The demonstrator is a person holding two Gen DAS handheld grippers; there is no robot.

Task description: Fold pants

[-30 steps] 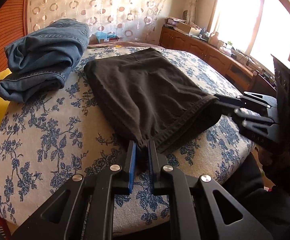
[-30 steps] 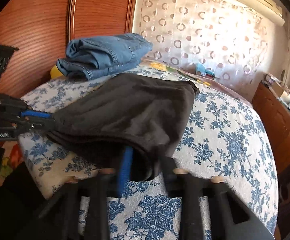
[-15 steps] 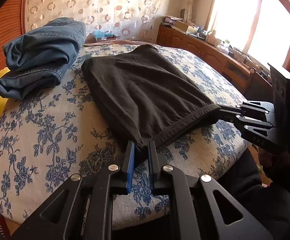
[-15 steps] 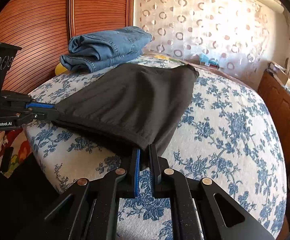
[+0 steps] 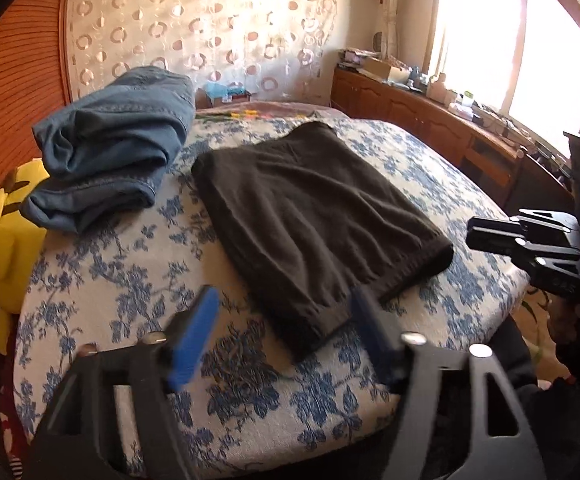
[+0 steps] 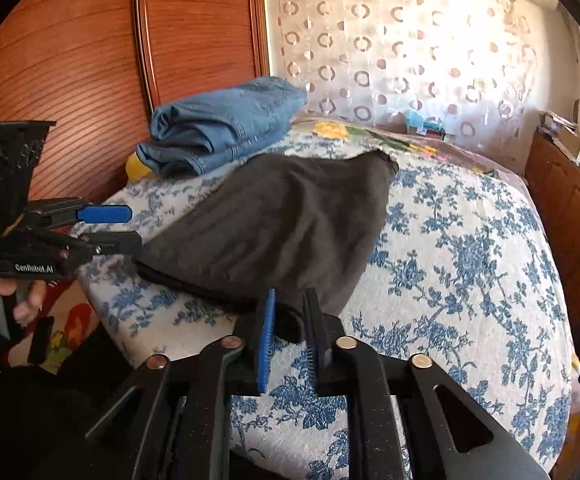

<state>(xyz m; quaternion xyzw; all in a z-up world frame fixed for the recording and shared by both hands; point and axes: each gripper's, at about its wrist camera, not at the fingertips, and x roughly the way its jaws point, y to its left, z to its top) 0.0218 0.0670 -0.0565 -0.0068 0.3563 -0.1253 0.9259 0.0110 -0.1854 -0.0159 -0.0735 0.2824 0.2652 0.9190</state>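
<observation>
The dark brown folded pants (image 5: 314, 216) lie flat on the blue-flowered bedspread (image 5: 101, 280); they also show in the right wrist view (image 6: 281, 224). My left gripper (image 5: 285, 320) is wide open, its fingers on either side of the pants' near corner, holding nothing. It shows from the side in the right wrist view (image 6: 123, 228), just off the pants' left corner. My right gripper (image 6: 290, 316) has its fingers slightly apart around the pants' near hem corner. It shows in the left wrist view (image 5: 486, 236), just clear of the pants' right corner.
A folded pair of blue jeans (image 5: 113, 152) sits at the far left of the bed, beside a yellow plush toy (image 5: 5, 216). A wooden wardrobe (image 6: 69, 80) stands to the left. A cluttered wooden sideboard (image 5: 442, 120) runs under the window on the right.
My left gripper has opened wide and let go of the pants' corner. My right gripper has loosened its hold. The pants now rest flat on the bed.
</observation>
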